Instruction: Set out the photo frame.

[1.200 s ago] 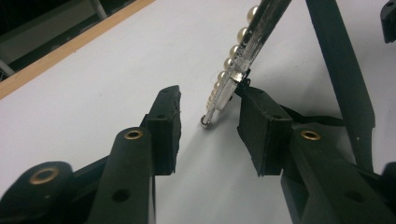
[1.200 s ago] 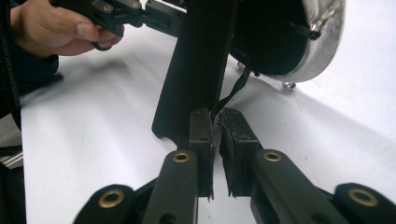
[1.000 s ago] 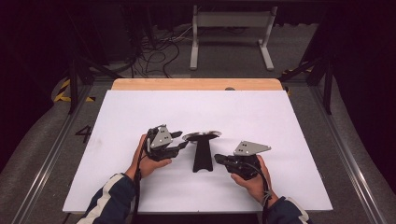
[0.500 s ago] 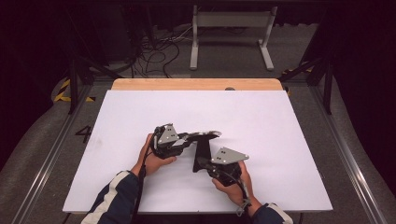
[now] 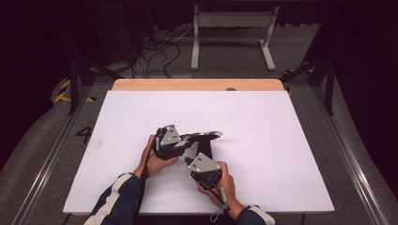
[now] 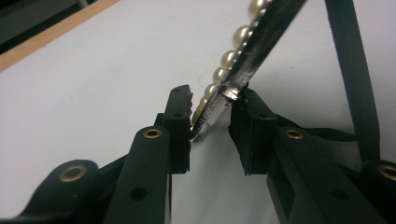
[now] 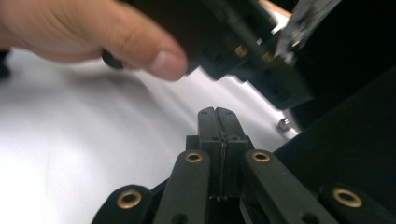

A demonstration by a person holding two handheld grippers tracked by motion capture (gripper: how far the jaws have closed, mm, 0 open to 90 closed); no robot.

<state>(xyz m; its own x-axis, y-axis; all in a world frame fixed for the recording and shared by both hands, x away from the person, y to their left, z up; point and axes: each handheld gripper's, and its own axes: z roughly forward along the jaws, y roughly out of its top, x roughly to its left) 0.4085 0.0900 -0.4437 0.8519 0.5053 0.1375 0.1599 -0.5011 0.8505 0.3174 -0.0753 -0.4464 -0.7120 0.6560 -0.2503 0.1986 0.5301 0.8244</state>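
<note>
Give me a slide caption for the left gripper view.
Left gripper jaws closing around the end of a pearl-edged band above the white table.

**White Sheet, Wooden Edge, Tangle of Cables**

A white sheet (image 5: 281, 140) covers the table, leaving a strip of pale wood (image 5: 197, 85) bare along its far edge. Beyond it a white metal stand (image 5: 233, 35) sits on grey floor beside loose black cables (image 5: 157, 51). Yellow-and-black tape (image 5: 63, 91) marks the floor at left, near a painted numeral 4 (image 5: 84, 134).
</note>
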